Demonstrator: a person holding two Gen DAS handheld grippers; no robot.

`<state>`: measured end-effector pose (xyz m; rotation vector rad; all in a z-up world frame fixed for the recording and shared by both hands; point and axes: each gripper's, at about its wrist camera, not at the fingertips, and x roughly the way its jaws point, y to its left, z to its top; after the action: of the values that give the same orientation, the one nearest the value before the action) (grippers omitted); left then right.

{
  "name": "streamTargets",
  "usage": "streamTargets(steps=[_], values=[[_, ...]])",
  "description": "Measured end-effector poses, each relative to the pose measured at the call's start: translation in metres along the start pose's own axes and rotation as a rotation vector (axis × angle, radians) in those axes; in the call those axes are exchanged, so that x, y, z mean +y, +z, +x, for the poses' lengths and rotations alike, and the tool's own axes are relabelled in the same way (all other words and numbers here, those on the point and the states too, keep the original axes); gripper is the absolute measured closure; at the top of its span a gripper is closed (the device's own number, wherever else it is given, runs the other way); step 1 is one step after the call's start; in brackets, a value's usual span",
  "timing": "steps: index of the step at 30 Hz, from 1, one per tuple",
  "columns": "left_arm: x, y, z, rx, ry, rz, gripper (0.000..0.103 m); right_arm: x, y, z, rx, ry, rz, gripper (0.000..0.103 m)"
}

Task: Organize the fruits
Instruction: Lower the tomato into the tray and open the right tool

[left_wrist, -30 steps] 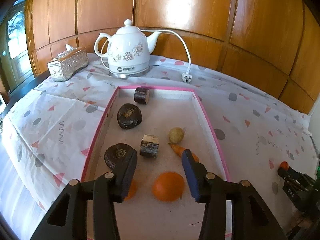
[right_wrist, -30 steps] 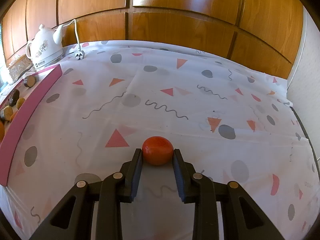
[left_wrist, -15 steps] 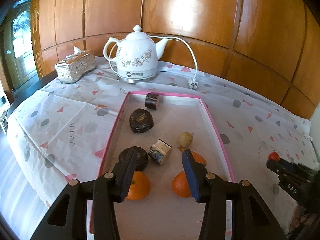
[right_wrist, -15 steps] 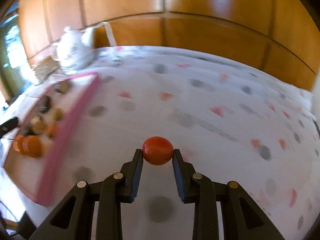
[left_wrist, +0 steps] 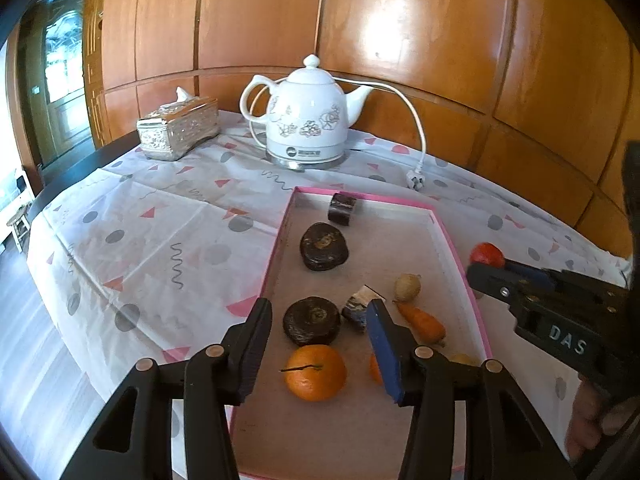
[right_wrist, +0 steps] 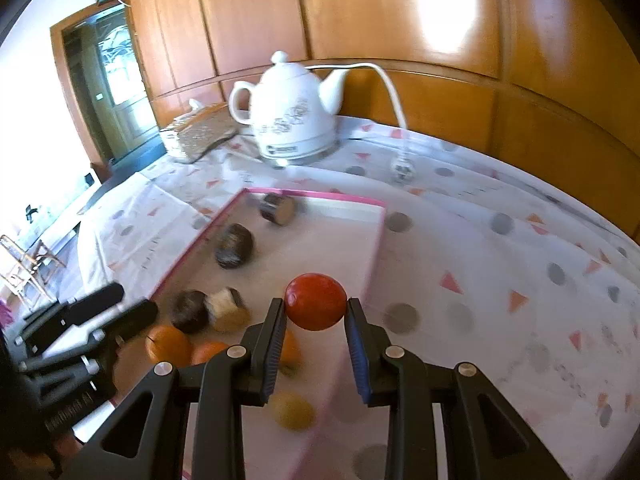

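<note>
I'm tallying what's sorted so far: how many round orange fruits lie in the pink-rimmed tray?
2 for certain: one orange between the left gripper's fingers in its view, another orange mostly hidden behind the blue pad. Others may be hidden.

Tray's [left_wrist: 460, 256] far right bare, fruit [left_wrist: 316, 372] crowding near end

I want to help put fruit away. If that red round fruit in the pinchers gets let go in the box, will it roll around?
Probably a little. The red fruit looks round and smooth, so it could roll on the flat floor of the pink-rimmed tray. The tray's raised rim would likely stop it. It looks firm: the right gripper pinches it without visible squashing.
</note>
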<state>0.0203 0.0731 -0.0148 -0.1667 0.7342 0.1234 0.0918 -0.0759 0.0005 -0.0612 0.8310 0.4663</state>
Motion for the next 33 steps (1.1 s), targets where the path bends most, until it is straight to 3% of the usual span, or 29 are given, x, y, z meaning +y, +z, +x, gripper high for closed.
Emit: streamTargets(steps=[8,23,33], values=[[0.011,0.002,0.001,-0.001,0.014,-0.025,0.052,0.022,0.017,0.027,0.049,0.043,-0.007,0.073],[0.020,0.001,0.004,0.007,0.033,-0.048,0.052,0.037,0.019,0.073,0.142,0.026,-0.039,0.072],[0.020,0.002,-0.003,-0.009,0.036,-0.048,0.044,0.035,0.014,0.069,0.137,0.018,-0.008,0.066]])
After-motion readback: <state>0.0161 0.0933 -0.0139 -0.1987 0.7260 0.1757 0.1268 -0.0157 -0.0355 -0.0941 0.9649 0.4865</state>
